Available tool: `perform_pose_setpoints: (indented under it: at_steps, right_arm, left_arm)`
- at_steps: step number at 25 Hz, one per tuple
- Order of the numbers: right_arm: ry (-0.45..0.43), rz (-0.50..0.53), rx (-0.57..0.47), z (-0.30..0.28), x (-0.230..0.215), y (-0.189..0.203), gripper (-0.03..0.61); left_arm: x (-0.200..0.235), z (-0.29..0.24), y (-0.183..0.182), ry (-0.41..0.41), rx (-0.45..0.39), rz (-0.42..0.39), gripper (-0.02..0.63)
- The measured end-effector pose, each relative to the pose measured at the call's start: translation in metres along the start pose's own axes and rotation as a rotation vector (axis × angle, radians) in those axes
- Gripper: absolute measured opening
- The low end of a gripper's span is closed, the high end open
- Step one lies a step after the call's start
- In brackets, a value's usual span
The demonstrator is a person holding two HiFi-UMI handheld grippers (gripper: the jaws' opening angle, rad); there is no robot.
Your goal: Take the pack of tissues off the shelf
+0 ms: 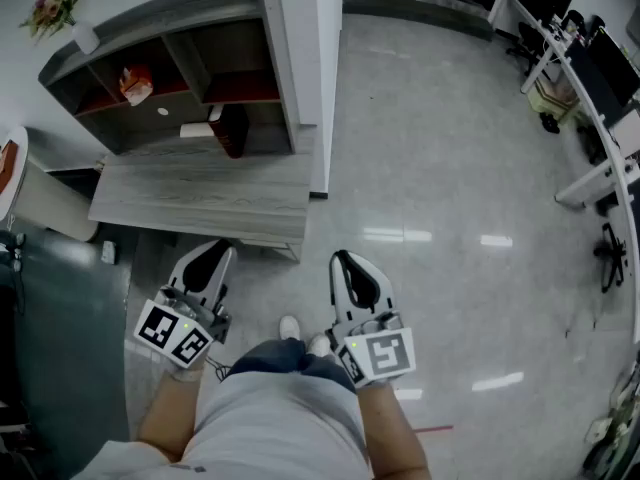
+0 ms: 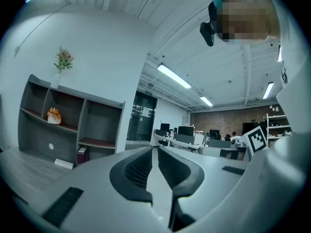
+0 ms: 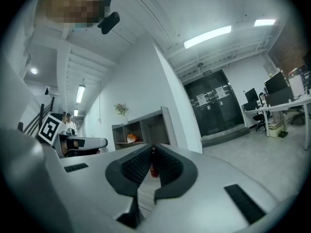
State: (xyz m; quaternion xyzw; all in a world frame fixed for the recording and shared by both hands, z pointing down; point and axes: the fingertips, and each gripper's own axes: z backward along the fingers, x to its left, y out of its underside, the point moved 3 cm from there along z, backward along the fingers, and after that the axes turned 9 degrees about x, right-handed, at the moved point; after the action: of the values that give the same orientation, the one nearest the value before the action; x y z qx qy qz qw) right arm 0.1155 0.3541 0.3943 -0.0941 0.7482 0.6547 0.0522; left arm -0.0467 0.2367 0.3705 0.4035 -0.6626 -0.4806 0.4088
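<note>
Nothing is done yet. The pack of tissues (image 1: 135,85), which I take to be the orange-and-white packet, sits in an upper compartment of the shelf (image 1: 160,18). The left hand-held gripper (image 1: 220,255) and right hand-held gripper (image 1: 341,260) are well apart from it, jaws together and empty. Approach, grasp and lift-off remain.

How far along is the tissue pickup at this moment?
Done: nothing visible; the shelf holds its items, including a white pack in a lower compartment, probably the tissues. In hand: nothing; the left gripper and right gripper sit low by the person, well short of the shelf, jaws together and empty. Left: approach, grasp the pack and lift it out.
</note>
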Motion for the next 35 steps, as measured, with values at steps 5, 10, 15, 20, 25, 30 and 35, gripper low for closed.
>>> perform_pose_setpoints:
  at_steps: [5, 10, 15, 20, 25, 30, 35]
  right_arm:
    - [-0.002, -0.004, 0.000, -0.013, 0.009, -0.005, 0.029]
    - [-0.009, 0.003, 0.013, -0.044, 0.024, -0.006, 0.029]
    - [-0.023, -0.004, -0.007, -0.087, 0.044, -0.017, 0.031]
    - [-0.030, 0.009, -0.006, -0.129, 0.058, -0.014, 0.031]
    - [-0.081, 0.014, 0.000, -0.175, 0.069, -0.019, 0.031]
    - [-0.166, 0.022, 0.018, -0.226, 0.069, -0.023, 0.031]
    - [-0.258, 0.035, 0.049, -0.279, 0.055, -0.028, 0.031]
  left_arm:
    - [0.014, 0.003, 0.000, 0.005, 0.007, 0.008, 0.049]
    - [0.051, 0.009, -0.003, -0.010, 0.005, 0.027, 0.049]
    - [0.103, 0.018, -0.008, -0.032, -0.017, 0.051, 0.049]
    - [0.146, 0.024, -0.003, -0.046, -0.012, 0.048, 0.049]
    - [0.181, 0.025, -0.002, -0.084, -0.003, 0.061, 0.051]
    - [0.214, 0.014, -0.006, -0.158, -0.004, 0.077, 0.051]
    - [0.243, -0.012, -0.011, -0.242, -0.009, 0.100, 0.051]
